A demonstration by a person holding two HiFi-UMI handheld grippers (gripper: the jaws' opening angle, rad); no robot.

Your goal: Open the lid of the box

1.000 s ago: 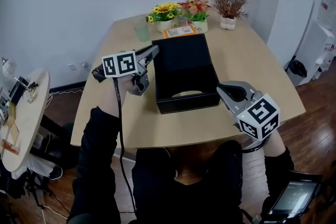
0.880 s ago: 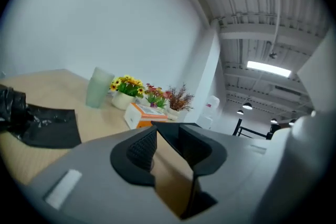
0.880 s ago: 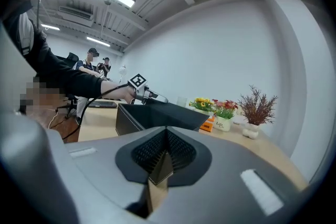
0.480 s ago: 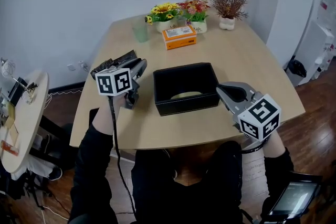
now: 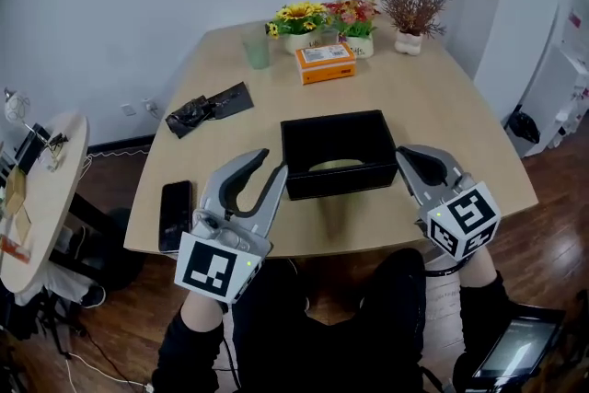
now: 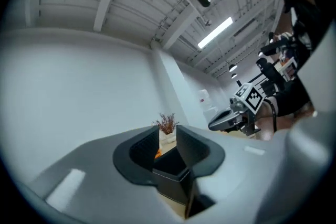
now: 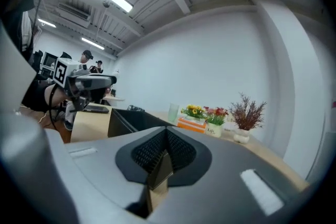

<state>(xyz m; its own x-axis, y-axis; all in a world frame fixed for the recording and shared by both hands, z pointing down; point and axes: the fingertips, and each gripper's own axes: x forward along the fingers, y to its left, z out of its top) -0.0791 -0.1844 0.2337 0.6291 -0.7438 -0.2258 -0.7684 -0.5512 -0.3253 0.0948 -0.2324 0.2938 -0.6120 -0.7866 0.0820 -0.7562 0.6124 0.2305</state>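
The black box [image 5: 336, 184] stands open-topped in the middle of the table, with something pale [image 5: 336, 165] lying inside. A flat black panel [image 5: 228, 98], apparently the lid, lies on the table to the back left beside a crumpled black thing [image 5: 189, 116]. My left gripper [image 5: 274, 166] is at the box's front left corner, open by a narrow gap and holding nothing. That corner [image 6: 170, 176] shows between its pads. My right gripper [image 5: 408, 157] rests beside the box's right wall, shut and empty; its closed pads [image 7: 160, 152] show in the right gripper view.
A dark phone [image 5: 175, 214] lies near the table's left front edge. At the back stand an orange box [image 5: 325, 63], a green cup [image 5: 256, 51], two flower pots [image 5: 296, 21] and a dried plant [image 5: 412, 9]. A small round table [image 5: 41, 198] stands at the left.
The lid that stood raised over the box a second ago is off it. My left gripper swung from the box's back left down to its front left corner. The right gripper barely moved.
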